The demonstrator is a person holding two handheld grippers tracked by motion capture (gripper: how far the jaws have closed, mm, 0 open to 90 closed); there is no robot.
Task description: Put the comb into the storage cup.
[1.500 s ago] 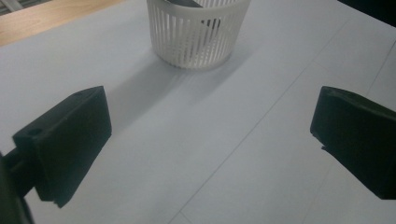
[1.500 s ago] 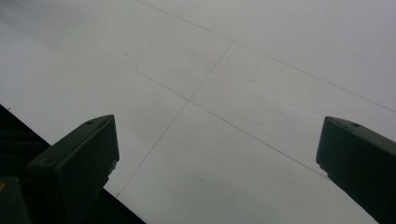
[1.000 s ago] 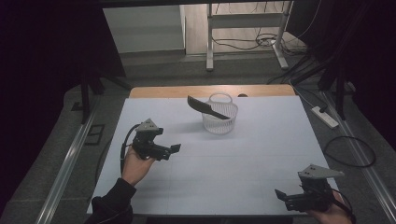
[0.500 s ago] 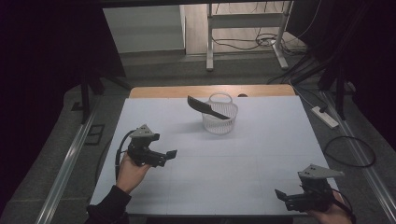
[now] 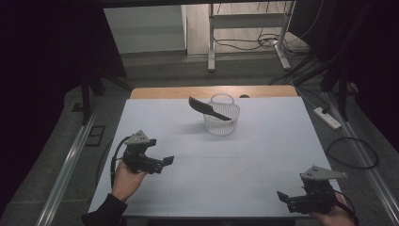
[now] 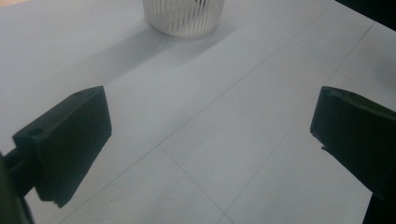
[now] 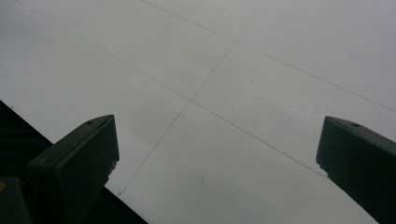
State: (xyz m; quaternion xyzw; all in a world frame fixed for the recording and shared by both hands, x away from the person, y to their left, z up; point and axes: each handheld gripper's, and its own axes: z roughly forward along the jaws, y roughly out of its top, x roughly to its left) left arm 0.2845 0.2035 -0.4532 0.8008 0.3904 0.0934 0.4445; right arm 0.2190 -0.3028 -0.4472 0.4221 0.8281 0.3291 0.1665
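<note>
Small white slatted plastic basket [image 5: 221, 120] sits far-centre on white table [image 5: 263, 155], long black flat tool [image 5: 209, 108] leaning out over rim. Left gripper [image 5: 160, 164] and right gripper [image 5: 283, 197] both wide open, empty, well apart from it. Basket probably light, tippy; I'd grab tool by sticking-out end.

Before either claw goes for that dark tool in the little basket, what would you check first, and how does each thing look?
1. Left claw open and holding nothing: ok.
2. Right claw open and holding nothing: ok.
3. White basket upright on the table: ok.
4. Black tool reachable, one end sticking out over the basket's rim: ok.
5. Bare table between left claw and basket: ok.
6. Whether the tool is snagged inside the basket: cannot tell.
</note>
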